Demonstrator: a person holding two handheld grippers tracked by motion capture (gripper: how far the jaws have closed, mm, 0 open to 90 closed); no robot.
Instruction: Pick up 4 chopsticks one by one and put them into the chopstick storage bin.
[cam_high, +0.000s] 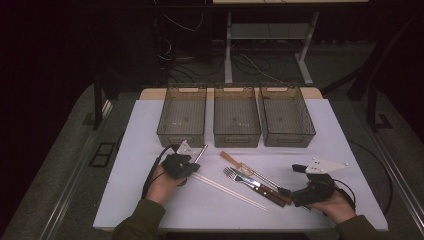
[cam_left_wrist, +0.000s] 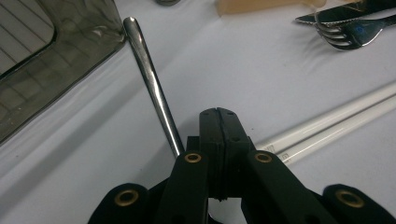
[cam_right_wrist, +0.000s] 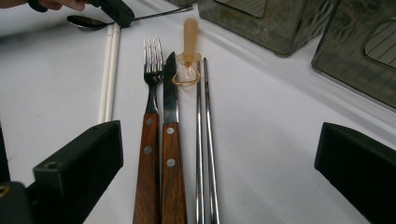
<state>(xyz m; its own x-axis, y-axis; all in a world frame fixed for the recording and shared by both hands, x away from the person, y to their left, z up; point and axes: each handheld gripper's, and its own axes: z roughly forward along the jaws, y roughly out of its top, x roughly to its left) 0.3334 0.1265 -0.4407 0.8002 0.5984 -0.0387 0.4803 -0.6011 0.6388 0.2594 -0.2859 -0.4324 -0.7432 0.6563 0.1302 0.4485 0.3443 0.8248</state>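
1. Three smoky bins (cam_high: 182, 116), (cam_high: 236, 116), (cam_high: 286, 115) stand beyond both grippers.
2. One spoon (cam_left_wrist: 152, 84) lies beside the left gripper (cam_left_wrist: 218, 116).
3. Two white chopsticks (cam_right_wrist: 108, 74), one fork (cam_right_wrist: 150, 93), one knife (cam_right_wrist: 170, 107), two metal chopsticks (cam_right_wrist: 205, 140) and one amber tool (cam_right_wrist: 189, 46) lie ahead of the right gripper (cam_right_wrist: 219, 163).

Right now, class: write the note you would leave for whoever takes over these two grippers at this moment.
Left gripper: jaws closed, apparently on the metal spoon, still on the table beside the left bin.
Right gripper: open, holding nothing, aimed at the cutlery row.
On the table: white chopsticks, fork, knife, metal chopsticks, amber utensil.
Done: nothing binned; all three bins look empty.
Left: probably sorting the cutlery into the bins.
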